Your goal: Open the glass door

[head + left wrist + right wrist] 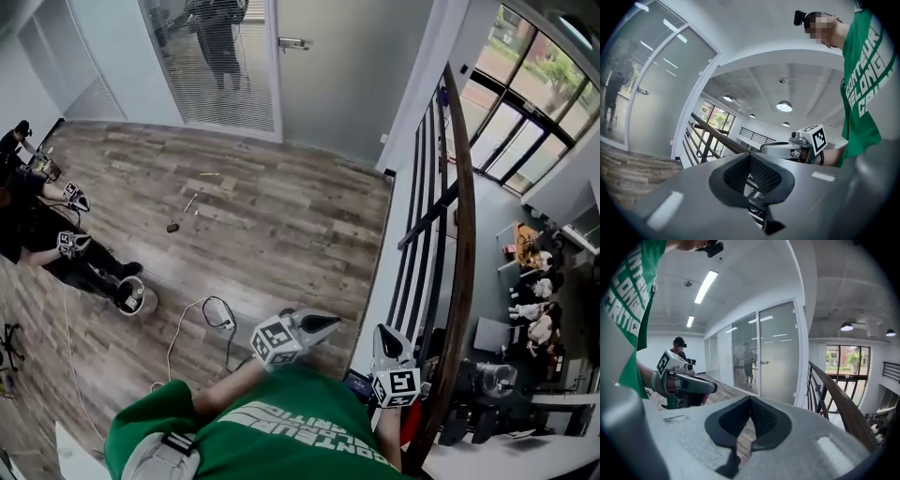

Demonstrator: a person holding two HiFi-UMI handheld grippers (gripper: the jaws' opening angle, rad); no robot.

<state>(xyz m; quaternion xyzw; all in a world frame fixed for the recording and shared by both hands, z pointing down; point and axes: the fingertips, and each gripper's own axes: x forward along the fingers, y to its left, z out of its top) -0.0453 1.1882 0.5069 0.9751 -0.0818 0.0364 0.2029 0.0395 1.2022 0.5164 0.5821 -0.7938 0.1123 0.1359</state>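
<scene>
Glass door (328, 75): well ahead of both hand-held grippers, across wood floor (281, 216). Left hand-held gripper (328, 325), right hand-held gripper (384, 334): clenched, empty. Stair railing (459, 216) just right; loose cable (211, 299) left.

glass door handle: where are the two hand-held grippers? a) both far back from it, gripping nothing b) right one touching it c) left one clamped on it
a: the door handle sits far across the wooden floor from the left hand-held gripper and right hand-held gripper, both shut on nothing.
</scene>
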